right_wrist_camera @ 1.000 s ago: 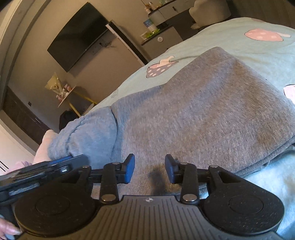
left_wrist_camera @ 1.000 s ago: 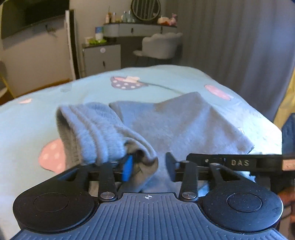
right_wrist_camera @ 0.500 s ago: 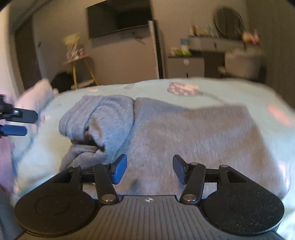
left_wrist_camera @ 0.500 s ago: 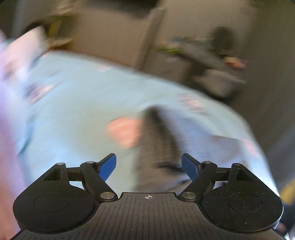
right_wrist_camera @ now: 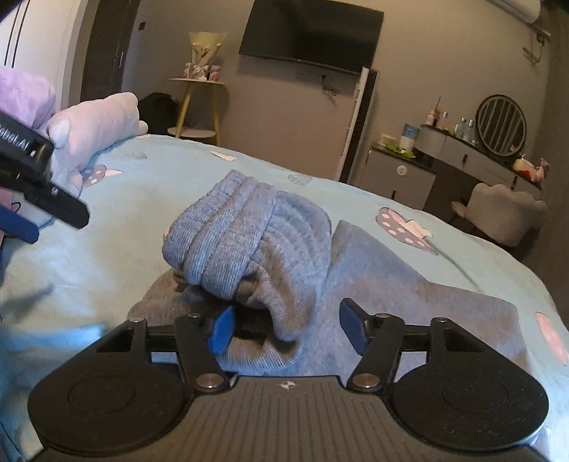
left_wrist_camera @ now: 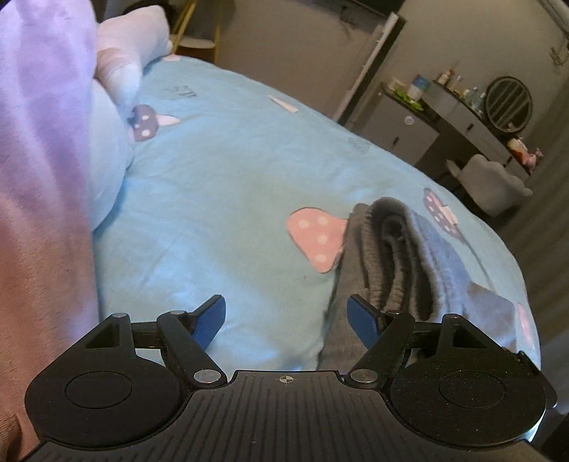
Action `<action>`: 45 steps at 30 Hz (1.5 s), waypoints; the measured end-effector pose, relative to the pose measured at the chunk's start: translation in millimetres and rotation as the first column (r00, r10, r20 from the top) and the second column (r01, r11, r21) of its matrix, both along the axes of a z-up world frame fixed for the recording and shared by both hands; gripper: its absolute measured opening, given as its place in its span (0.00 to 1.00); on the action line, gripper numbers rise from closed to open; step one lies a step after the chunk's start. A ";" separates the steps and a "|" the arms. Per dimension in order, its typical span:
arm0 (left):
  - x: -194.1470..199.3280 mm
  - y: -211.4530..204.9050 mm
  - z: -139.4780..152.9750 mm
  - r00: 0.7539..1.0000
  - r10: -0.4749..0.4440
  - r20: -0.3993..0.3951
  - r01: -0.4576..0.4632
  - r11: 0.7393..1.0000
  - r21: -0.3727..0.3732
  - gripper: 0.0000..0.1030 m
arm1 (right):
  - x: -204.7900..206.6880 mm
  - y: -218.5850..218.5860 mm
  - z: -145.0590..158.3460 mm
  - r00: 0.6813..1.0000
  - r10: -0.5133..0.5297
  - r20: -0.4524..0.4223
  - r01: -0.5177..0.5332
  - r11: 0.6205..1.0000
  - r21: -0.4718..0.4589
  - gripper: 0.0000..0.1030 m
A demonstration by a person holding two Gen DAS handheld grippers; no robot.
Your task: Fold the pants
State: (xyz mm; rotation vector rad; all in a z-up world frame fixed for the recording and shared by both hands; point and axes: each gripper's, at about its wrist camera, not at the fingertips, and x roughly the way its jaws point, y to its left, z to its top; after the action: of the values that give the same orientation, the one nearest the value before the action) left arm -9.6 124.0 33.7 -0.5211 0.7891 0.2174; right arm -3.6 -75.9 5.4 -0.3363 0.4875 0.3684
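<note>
Grey pants [right_wrist_camera: 409, 291] lie folded on the light blue bedspread [right_wrist_camera: 106, 270], their ribbed end [right_wrist_camera: 245, 234] bunched in a thick roll on top. My right gripper [right_wrist_camera: 287, 328] hovers at the near edge of the pile. Its jaws are opening, a hanging fold of grey cloth sits between them, and the right pad stands apart from it. In the left wrist view the pants [left_wrist_camera: 409, 256] lie off to the right. My left gripper [left_wrist_camera: 286, 314] is over bare bedspread [left_wrist_camera: 213, 177], jaws wide but closing a little, with nothing between them. It also shows at the right wrist view's left edge [right_wrist_camera: 39, 213].
A pale pink plush pillow [right_wrist_camera: 92, 131] lies at the bed's far left. A person's pink-purple fleece sleeve [left_wrist_camera: 42, 177] fills the left side of the left wrist view. Beyond the bed stand a dresser [right_wrist_camera: 462, 152], a padded chair [right_wrist_camera: 505, 216] and a wall-mounted TV [right_wrist_camera: 309, 32].
The left gripper let go of the ribbed end and swung left over the bedspread, jaws wider. The right gripper rolled level, and its jaws spread over the pile's near edge.
</note>
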 end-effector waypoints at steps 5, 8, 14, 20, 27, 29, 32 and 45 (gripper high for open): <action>7.5 3.5 -8.5 0.999 0.027 -0.031 -0.028 1.000 -0.014 0.76 | 2.9 21.4 -9.2 0.998 0.039 0.039 -0.034 0.993 -0.115 0.60; 10.4 2.5 -12.0 1.000 0.002 -0.018 -0.002 0.999 -0.032 0.76 | 9.8 27.9 -16.0 0.999 0.036 0.033 -0.031 0.991 -0.129 0.59; 10.9 -2.4 -12.2 0.999 -0.048 0.023 0.049 0.997 -0.053 0.76 | 23.7 -0.1 -2.1 0.996 -0.060 -0.059 0.067 0.989 0.129 0.21; 16.6 -14.6 -13.3 0.992 -0.124 0.039 0.126 0.991 -0.053 0.76 | 30.1 -116.9 7.3 0.886 -0.274 -0.374 0.462 0.588 0.664 0.17; 39.8 -67.2 -26.1 0.939 -0.344 0.001 0.344 0.939 0.003 0.77 | 33.5 -158.5 -19.2 0.813 -0.275 -0.514 0.575 0.520 0.632 0.36; 45.6 -78.5 -33.6 0.918 -0.393 -0.050 0.394 0.919 0.014 0.77 | 36.7 -157.1 -17.5 0.834 -0.223 -0.505 0.537 0.536 0.651 0.71; 48.5 -78.1 -40.1 0.909 -0.411 -0.067 0.412 0.911 -0.009 0.77 | 40.8 -150.7 -16.8 0.857 -0.174 -0.486 0.482 0.605 0.633 0.76; 50.7 -82.6 -50.2 0.893 -0.437 -0.105 0.438 0.899 -0.012 0.79 | 82.7 -184.1 -34.4 0.825 -0.119 -0.553 0.544 0.431 0.719 0.58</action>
State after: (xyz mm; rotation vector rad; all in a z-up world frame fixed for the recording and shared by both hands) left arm 41.1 41.5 -16.5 -0.3092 0.9872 -0.1712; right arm 79.1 -260.0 -29.0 0.8810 0.7252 0.2341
